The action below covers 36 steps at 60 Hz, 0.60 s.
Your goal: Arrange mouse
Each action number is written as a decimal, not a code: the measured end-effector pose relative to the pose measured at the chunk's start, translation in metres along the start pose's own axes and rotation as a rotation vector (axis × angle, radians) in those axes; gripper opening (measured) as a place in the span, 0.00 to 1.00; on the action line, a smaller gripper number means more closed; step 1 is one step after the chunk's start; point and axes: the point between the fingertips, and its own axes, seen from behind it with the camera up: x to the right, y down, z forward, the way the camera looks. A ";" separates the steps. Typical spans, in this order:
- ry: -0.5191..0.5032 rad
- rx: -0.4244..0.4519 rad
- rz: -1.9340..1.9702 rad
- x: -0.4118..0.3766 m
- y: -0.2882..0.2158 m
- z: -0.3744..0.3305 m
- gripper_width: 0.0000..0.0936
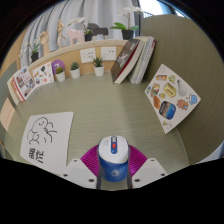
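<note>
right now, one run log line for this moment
task: arrange mouse | tool: shut on mouse | mouse: between pads, above table | drawing sheet: beside

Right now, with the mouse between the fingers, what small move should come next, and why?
Probably lift the mouse a little off the table. The gripper seems shut on it, both pink pads touching its sides, so it looks held and ready to carry forward.

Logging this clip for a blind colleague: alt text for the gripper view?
A white and blue computer mouse sits clamped between the gripper and its pink pads, above a green table. Beyond lie a doodled white sheet and small potted plants.
</note>
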 end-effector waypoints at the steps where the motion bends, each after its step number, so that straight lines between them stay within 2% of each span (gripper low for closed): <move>1: 0.002 -0.012 0.006 0.000 0.000 -0.001 0.37; 7: 0.038 0.022 0.021 -0.001 -0.029 -0.024 0.37; 18: 0.088 0.253 0.001 -0.028 -0.149 -0.113 0.37; 28: 0.105 0.405 -0.059 -0.094 -0.230 -0.176 0.37; 32: 0.064 0.433 -0.073 -0.137 -0.242 -0.181 0.37; 36: 0.018 0.413 -0.076 -0.178 -0.241 -0.169 0.37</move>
